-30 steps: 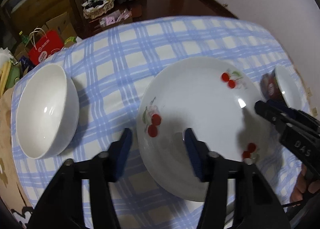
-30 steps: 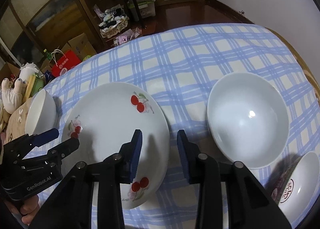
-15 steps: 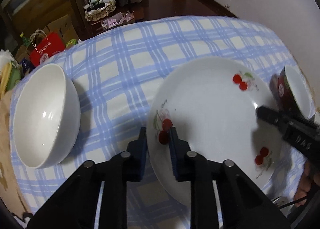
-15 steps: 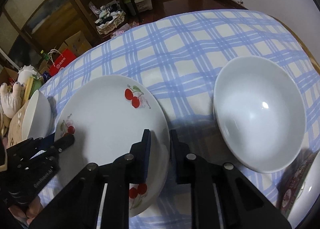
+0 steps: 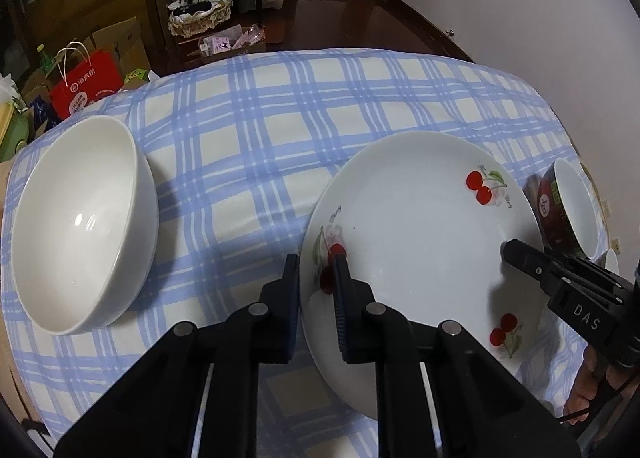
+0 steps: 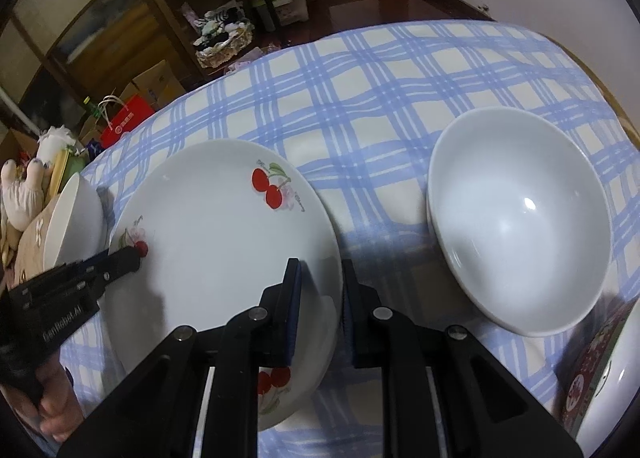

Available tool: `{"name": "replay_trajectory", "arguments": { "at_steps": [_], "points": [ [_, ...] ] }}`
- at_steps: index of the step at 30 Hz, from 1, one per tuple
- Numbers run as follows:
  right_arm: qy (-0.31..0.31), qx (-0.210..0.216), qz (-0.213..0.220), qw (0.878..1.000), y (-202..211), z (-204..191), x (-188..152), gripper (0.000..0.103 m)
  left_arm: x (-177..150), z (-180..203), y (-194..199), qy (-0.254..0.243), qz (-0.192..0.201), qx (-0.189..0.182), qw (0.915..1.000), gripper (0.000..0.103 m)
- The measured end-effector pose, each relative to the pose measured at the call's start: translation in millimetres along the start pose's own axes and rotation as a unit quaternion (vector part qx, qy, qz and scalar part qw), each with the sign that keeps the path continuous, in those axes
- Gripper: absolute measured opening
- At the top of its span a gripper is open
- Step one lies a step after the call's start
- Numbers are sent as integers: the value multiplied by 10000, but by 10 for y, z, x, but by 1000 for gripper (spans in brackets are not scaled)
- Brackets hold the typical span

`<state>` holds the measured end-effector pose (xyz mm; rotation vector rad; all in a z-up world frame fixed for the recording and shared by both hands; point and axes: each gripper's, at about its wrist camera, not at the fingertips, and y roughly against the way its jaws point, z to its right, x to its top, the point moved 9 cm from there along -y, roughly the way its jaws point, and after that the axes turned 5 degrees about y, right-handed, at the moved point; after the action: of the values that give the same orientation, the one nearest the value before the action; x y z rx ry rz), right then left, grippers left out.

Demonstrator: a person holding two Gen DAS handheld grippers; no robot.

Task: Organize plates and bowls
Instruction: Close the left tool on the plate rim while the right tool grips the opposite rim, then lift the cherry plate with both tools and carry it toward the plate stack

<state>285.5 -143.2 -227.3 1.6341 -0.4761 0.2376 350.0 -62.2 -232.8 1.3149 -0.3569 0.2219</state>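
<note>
Both grippers closed since, pinching plate (image 5: 420, 225)

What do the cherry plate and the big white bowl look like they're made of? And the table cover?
Cherry plate: glazed ceramic by its look, glossy white with printed cherries. White bowl: likely glazed ceramic too, sharp light glint inside. Table cover: woven cloth, matte blue check, slightly rumpled.
</note>
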Motion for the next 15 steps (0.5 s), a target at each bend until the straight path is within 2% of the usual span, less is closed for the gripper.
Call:
{"name": "replay_trajectory", "arguments": {
  "at_steps": [15],
  "points": [
    [-144,147,51,9998,224,47,-108,16,-129,90,183,-74,8,-141,9999,15]
  ]
}}
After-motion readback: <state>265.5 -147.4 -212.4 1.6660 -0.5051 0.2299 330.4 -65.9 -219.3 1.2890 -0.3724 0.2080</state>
